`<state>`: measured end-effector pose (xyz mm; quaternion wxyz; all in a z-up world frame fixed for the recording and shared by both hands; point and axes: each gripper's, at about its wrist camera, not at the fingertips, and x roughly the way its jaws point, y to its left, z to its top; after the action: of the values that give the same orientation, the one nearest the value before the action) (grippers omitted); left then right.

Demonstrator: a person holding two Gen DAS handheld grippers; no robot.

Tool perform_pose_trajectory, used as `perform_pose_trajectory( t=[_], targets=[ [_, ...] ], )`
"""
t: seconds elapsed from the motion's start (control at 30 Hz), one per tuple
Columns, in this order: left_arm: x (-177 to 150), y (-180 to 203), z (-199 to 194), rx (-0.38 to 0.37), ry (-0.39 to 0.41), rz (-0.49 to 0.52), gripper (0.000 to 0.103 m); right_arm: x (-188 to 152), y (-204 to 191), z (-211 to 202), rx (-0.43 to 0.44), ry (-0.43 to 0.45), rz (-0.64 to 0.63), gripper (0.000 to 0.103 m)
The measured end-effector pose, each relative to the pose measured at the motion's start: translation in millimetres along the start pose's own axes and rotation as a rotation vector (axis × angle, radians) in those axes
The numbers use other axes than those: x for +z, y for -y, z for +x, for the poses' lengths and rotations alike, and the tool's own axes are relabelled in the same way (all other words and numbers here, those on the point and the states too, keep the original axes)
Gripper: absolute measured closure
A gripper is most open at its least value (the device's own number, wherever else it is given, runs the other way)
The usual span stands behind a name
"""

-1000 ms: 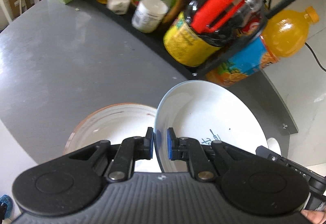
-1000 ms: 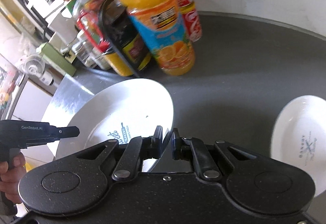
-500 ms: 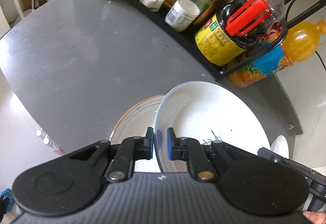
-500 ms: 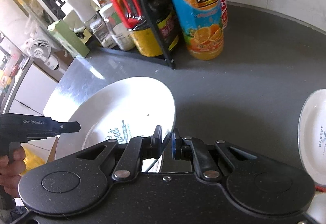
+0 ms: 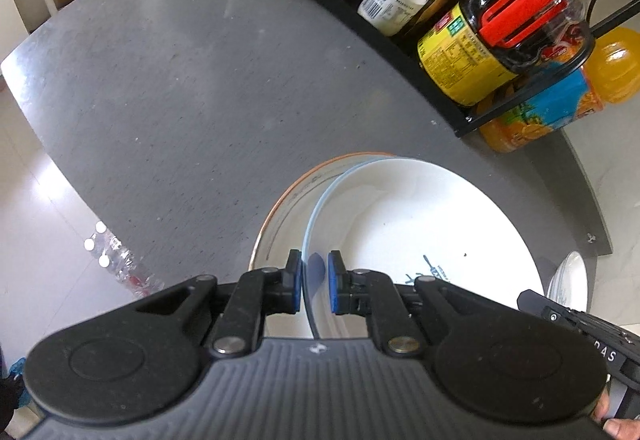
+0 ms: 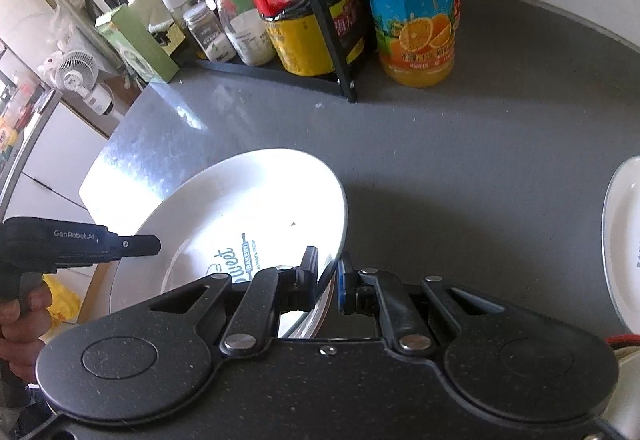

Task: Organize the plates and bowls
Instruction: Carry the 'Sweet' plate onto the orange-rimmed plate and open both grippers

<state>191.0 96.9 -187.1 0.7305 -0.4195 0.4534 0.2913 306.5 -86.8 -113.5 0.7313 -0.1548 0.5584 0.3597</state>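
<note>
Both grippers hold one white plate with a blue "Sweet Bakery" print (image 5: 420, 232) (image 6: 248, 207) by opposite rims. My left gripper (image 5: 313, 282) is shut on its left rim, blue pads on either side of the thin edge. The right gripper (image 6: 328, 282) pinches the right rim the same way. The plate is tilted just above an orange-rimmed plate (image 5: 280, 215) lying on the dark grey counter (image 5: 180, 79). Another white printed plate (image 6: 624, 240) rests on the counter to the right, apart from the grippers.
A black rack (image 6: 332, 39) of sauce bottles and jars stands along the counter's back edge. Beside it is an orange juice bottle (image 6: 416, 7) and, at the rack's far left end, a green box (image 6: 138, 39). The counter's left edge drops to a pale floor (image 5: 48, 240).
Both grippers have carried the white plate back from the bottles and left, so it now covers most of the orange-rimmed plate. Both grips stayed shut.
</note>
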Motion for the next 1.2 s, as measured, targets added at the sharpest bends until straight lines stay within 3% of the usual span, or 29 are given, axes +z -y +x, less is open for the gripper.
perform_pose_trajectory(
  t=[0.37,0.73,0.97,1.07,1.2],
  targets=[
    [2.0,-12.8,9.8,0.021,-0.027,-0.033,0.091,2.0,-9.2,10.2,-0.010,-0.051,-0.052,0.093],
    [0.1,-11.9,15.6,0.016,-0.057,-0.037,0.088,-1.7,-4.6,17.8,-0.044,-0.064,0.007,0.093],
    [6.0,-11.5,7.0,0.014,-0.036,-0.026,0.086,-5.5,-0.2,20.1,-0.036,-0.062,0.035,0.093],
    [10.3,-10.2,-1.0,0.008,-0.020,-0.028,0.078,-4.0,0.2,20.4,-0.037,-0.063,0.041,0.093],
    [15.3,-11.8,-12.5,0.016,0.015,-0.030,0.055,-1.9,-3.9,22.3,-0.054,-0.063,0.020,0.092]
  ],
)
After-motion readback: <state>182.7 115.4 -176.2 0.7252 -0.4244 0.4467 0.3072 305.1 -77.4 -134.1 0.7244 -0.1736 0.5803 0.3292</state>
